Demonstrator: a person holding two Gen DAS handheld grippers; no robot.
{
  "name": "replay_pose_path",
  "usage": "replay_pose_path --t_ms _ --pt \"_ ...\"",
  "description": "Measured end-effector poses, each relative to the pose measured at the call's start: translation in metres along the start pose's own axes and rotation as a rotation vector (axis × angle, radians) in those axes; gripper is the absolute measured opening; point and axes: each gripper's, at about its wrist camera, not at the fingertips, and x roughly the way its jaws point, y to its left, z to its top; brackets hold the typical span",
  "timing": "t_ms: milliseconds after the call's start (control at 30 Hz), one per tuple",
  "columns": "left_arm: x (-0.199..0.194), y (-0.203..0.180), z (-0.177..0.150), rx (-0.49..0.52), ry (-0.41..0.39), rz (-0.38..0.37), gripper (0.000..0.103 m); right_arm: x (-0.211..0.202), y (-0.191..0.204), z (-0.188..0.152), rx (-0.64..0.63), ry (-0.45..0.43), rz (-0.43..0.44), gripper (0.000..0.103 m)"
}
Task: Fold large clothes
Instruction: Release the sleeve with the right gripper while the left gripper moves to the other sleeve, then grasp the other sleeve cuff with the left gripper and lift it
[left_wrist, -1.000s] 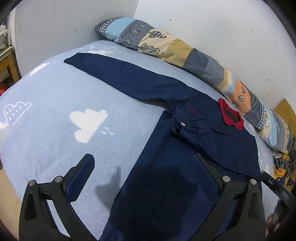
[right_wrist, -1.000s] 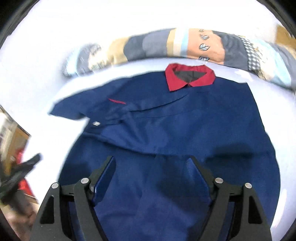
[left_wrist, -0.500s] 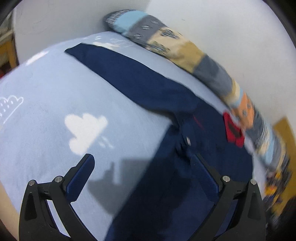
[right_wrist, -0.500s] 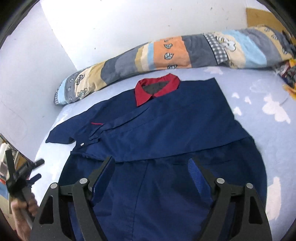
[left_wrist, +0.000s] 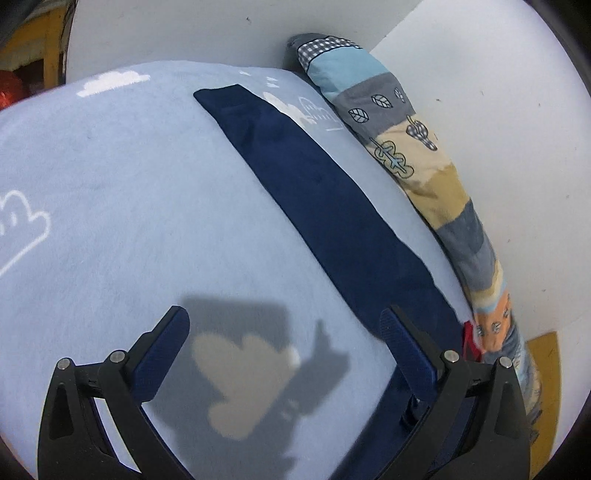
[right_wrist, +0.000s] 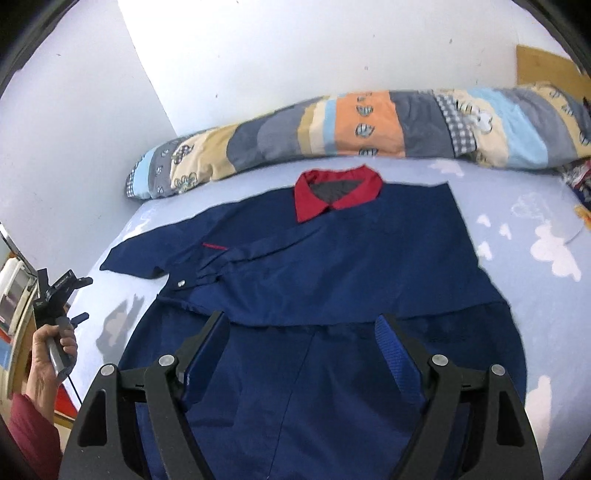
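A navy work jacket (right_wrist: 332, 280) with a red collar (right_wrist: 336, 192) lies flat on the light-blue bed. Its right sleeve is folded across the chest. Its left sleeve (left_wrist: 314, 184) stretches out straight toward the bed's far corner. My left gripper (left_wrist: 284, 325) is open and empty, hovering over bare sheet just beside that sleeve. It also shows in the right wrist view (right_wrist: 62, 288), held in a hand off the bed's left side. My right gripper (right_wrist: 301, 325) is open and empty above the jacket's lower half.
A long patchwork bolster (right_wrist: 351, 125) lies along the white wall behind the jacket, also in the left wrist view (left_wrist: 424, 158). The sheet (left_wrist: 110, 203) has white cloud prints. Wooden furniture (left_wrist: 48, 40) stands past the bed's left edge. Clutter (right_wrist: 580, 188) sits at the far right.
My left gripper has swung left, from over the jacket body to over the sheet beside the outstretched sleeve. My right gripper has steadied over the jacket's lower half. Both stay open.
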Motion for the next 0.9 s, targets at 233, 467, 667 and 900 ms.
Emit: replay_pose_path --t_ms 233,467,667,900 --pt "0.032 0.037 0.063 -0.172 -0.024 -0.153 0.078 0.005 -0.016 -0.002 0.058 0.03 0.003 0.083" --pt "0.089 0.056 0.1 -0.297 0.016 -0.179 0.067 0.014 -0.014 -0.003 0.029 0.05 -0.023 0.083" --pt "0.103 0.059 0.126 -0.286 -0.104 -0.165 0.066 0.023 -0.01 -0.009 0.011 0.073 -0.019 0.083" --pt "0.133 0.053 0.145 -0.214 -0.236 -0.217 0.065 0.029 -0.019 -0.014 -0.003 0.067 -0.074 0.083"
